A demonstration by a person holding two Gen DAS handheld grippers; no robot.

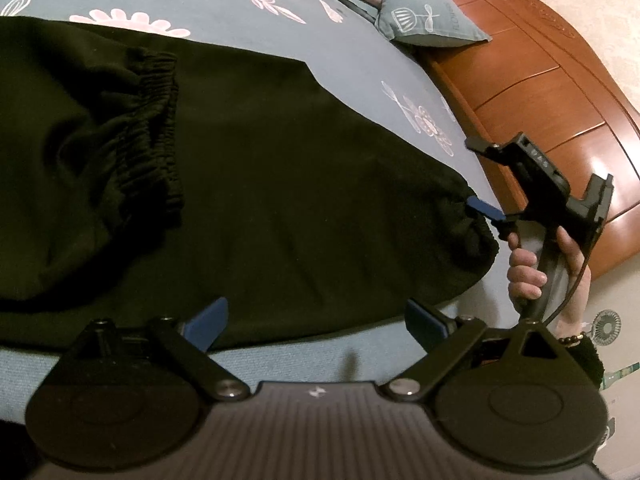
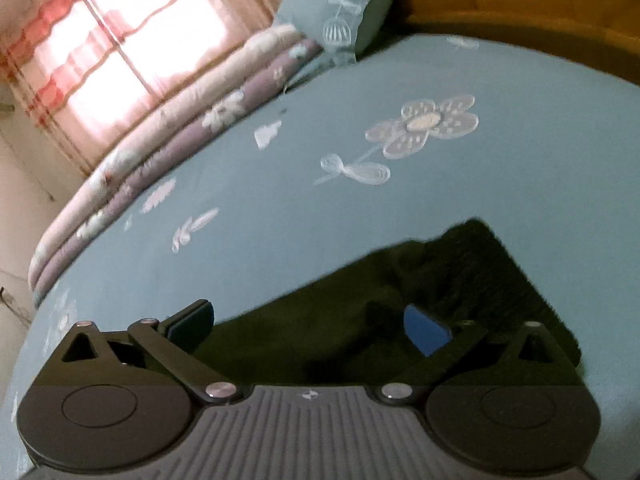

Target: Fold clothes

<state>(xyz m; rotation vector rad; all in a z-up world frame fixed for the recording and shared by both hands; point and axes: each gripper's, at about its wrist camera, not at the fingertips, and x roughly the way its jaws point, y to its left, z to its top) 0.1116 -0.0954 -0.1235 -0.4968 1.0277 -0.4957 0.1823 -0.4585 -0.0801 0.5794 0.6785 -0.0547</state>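
Garment: black trousers (image 1: 280,184) lie spread on the blue floral bedsheet (image 1: 360,68), directly ahead of the left gripper; an elasticated band (image 1: 160,120) of the folded-over part sits ahead and to its left.
Left gripper (image 1: 316,322): jaws wide apart, holding nothing; it hovers at the near edge of the trousers, the left pad over the cloth.
Right gripper (image 2: 310,326): jaws wide in its own view, with black cloth lying between and beyond the pads. In the left view one blue pad meets the gathered cuff (image 1: 476,224) off to the right; whether cloth is actually pinched cannot be confirmed, as the right view is blurred.
Hand: the person's hand (image 1: 532,268) grips the right handle, beside the wooden headboard (image 1: 560,100).
Surroundings: pillow (image 2: 340,8) and rolled quilt (image 2: 180,128) well beyond the right gripper.
Step in hand: judged as seating both grippers on the near hem end before a fold.
Next move: likely closing on cuff and edge together, then lifting evenly so the layers do not slip.
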